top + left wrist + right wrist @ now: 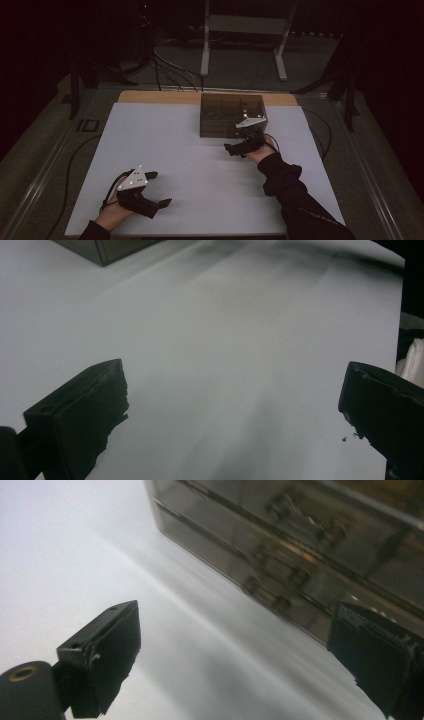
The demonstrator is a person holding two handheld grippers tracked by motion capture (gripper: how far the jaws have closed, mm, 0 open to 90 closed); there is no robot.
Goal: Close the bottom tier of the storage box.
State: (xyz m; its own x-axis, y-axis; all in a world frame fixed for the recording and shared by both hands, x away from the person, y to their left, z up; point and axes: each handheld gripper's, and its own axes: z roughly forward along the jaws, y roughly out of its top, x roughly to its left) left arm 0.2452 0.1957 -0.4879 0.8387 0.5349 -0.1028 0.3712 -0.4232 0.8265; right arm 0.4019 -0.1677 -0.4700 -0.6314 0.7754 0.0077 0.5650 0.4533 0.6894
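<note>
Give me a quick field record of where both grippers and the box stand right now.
surface: white table top
box: smoky see-through drawer box, at the far middle of the table top
right gripper: open, holding nothing, close in front of the box's near face
left gripper: open, holding nothing, near the front left, well away from the box
box contents: too dim to tell

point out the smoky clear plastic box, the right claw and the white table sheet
smoky clear plastic box (220, 122), high view, on its front wall
right claw (239, 148), high view, midway between its open fingertips
white table sheet (200, 170), high view, on a bare middle part
</note>
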